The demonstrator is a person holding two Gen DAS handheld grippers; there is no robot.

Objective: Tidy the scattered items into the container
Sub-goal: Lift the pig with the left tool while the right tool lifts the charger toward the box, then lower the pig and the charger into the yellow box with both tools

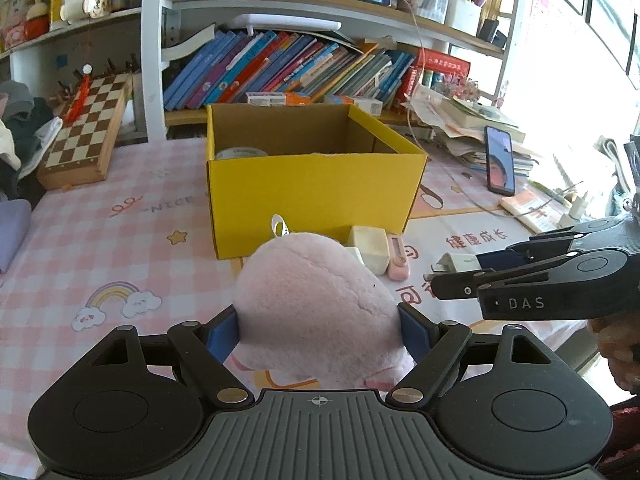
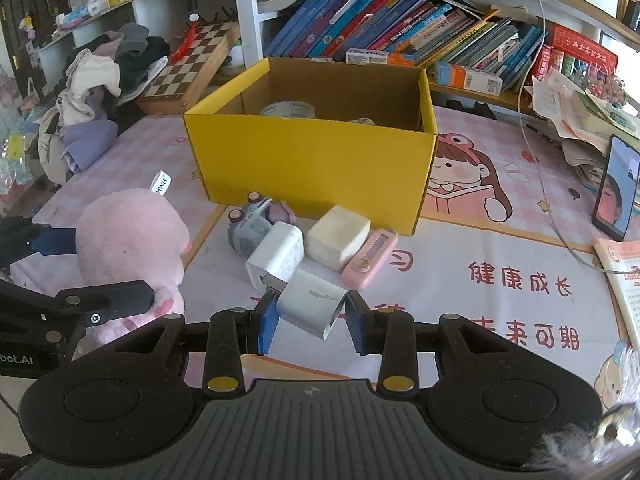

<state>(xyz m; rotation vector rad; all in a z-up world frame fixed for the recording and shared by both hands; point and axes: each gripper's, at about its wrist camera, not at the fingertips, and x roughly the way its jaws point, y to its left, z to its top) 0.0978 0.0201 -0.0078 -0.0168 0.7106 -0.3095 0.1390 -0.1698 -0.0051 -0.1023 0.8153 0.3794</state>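
Note:
My left gripper (image 1: 320, 332) is shut on a pink plush toy (image 1: 316, 300), its blue pads pressing both sides just above the pink tablecloth. In the right wrist view, my right gripper (image 2: 312, 324) is shut on a small white charger (image 2: 312, 308), held tilted above the cloth. The open yellow cardboard box (image 2: 312, 160) stands straight ahead with a tape roll (image 2: 288, 110) inside. In front of the box lie a second white charger (image 2: 276, 256), a cream block (image 2: 338, 238), a pink case (image 2: 370, 258) and a grey toy (image 2: 250, 226). The plush (image 2: 128, 240) is at the left.
A chessboard (image 1: 88, 132) lies at the back left beside a pile of clothes (image 2: 92, 92). A phone (image 1: 499, 160) leans on stacked papers at the right, and a cable (image 2: 540, 184) trails across the cloth. Bookshelves (image 1: 300, 68) rise behind the box.

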